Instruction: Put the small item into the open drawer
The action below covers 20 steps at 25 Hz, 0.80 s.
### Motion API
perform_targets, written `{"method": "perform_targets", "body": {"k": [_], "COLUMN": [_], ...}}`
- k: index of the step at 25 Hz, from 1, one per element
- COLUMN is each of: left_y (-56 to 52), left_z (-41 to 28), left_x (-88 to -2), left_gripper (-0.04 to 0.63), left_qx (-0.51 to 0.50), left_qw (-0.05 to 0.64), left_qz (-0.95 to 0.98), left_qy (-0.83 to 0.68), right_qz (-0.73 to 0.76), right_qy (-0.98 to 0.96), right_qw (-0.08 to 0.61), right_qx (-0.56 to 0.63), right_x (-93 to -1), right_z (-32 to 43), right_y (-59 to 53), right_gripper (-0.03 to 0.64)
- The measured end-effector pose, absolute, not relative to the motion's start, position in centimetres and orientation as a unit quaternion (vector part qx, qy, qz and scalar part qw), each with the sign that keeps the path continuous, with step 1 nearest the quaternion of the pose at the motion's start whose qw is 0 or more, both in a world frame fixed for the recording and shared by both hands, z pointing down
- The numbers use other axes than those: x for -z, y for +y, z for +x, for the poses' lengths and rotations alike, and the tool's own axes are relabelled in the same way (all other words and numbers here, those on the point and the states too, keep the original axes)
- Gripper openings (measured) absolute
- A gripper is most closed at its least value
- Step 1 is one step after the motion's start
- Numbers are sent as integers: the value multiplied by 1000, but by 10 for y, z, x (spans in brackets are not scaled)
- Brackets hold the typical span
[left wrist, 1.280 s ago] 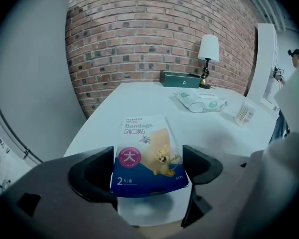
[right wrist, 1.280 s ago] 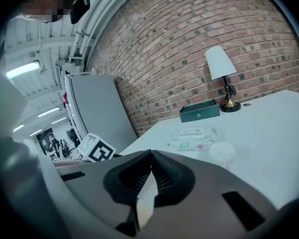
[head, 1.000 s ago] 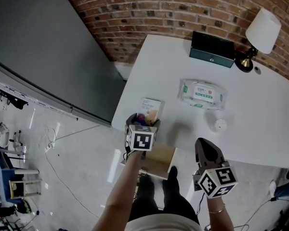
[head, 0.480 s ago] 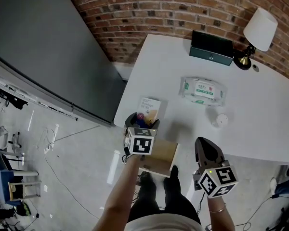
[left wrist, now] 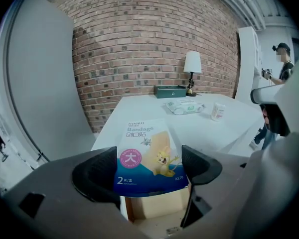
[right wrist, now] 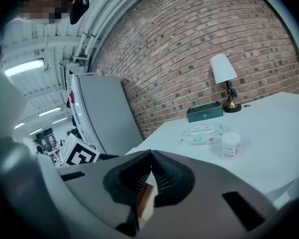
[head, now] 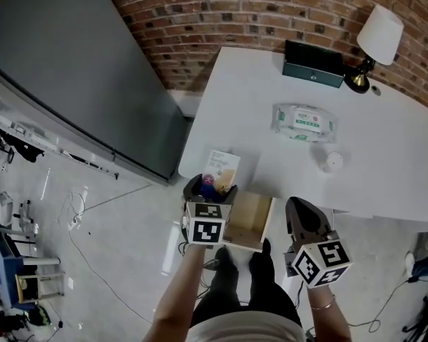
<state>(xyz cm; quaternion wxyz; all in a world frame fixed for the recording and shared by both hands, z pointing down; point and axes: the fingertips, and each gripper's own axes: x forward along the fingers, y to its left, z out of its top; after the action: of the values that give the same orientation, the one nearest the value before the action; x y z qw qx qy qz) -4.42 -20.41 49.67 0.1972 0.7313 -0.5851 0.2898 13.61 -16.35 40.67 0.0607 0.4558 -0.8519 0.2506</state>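
- Left gripper (left wrist: 148, 169) clamped the bandage box (left wrist: 148, 151) by its sides, just over the open wooden drawer (head: 247, 223) at the tabletop's (head: 385, 155) near edge.
- Box was flat: white top, blue lower band, pink round badge, cartoon mouse.
- Right gripper (right wrist: 148, 164) had its jaws pressed together, empty.

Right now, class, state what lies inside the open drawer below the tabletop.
The drawer shows bare wooden floor only. Its left edge is covered by the left gripper and the bandage box it holds.

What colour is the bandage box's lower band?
Blue, on the bandage box; best in left gripper view.
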Motion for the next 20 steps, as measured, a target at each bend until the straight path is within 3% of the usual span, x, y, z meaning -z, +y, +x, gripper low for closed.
{"method": "perform_targets", "body": {"k": [20], "left_y": [-82], "left_z": [-77], "left_x": [-565], "left_gripper": [428], "left_qx": [-327], "left_qw": [245], "left_qz": [760], "left_qy": [-505], "right_qz": [492], "right_qy": [-824], "right_qw": [73], "right_qx": [-272], "right_x": [-438], "right_z": [72], "right_y": [-81], "right_gripper": [6]}}
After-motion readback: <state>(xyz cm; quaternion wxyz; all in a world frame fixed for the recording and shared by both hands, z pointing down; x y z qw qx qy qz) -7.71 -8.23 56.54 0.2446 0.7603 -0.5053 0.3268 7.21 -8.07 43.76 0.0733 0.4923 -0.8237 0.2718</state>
